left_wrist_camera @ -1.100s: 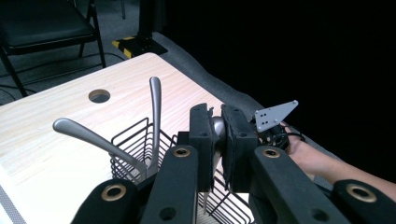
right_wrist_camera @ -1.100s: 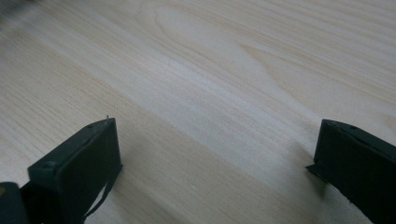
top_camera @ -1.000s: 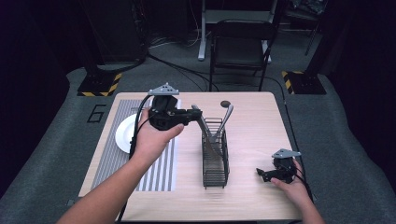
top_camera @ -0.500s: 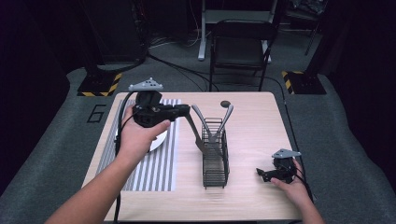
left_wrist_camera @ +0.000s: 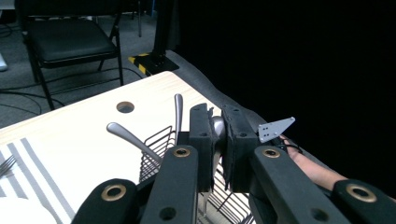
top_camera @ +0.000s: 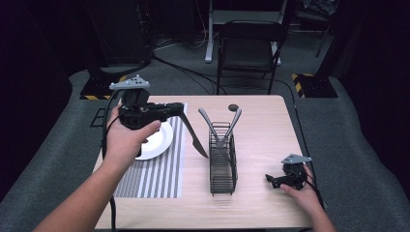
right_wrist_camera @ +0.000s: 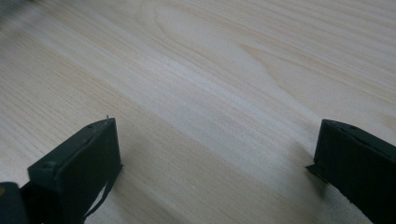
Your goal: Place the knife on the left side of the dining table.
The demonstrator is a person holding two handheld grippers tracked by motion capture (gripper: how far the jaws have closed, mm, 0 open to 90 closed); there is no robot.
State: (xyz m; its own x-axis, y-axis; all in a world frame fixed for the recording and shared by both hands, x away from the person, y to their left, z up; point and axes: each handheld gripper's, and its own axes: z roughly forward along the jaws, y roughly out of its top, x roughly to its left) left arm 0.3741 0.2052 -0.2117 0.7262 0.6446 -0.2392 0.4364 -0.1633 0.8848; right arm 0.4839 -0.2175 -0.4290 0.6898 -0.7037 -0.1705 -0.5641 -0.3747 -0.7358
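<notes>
A knife (top_camera: pixel 193 137) is held clamped by its handle in the left gripper (top_camera: pixel 179 109), blade hanging above the striped mat (top_camera: pixel 159 169), between plate (top_camera: pixel 162 140) and wire rack (top_camera: pixel 222 164). Setting it beside the plate is judged next. The right gripper (top_camera: pixel 270 180) is rested open on the table (top_camera: pixel 261 121).

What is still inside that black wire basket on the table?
In the black wire basket, two silver utensil handles stick up, crossing. Their working ends are hidden by the mesh, so I cannot tell what they are.
</notes>
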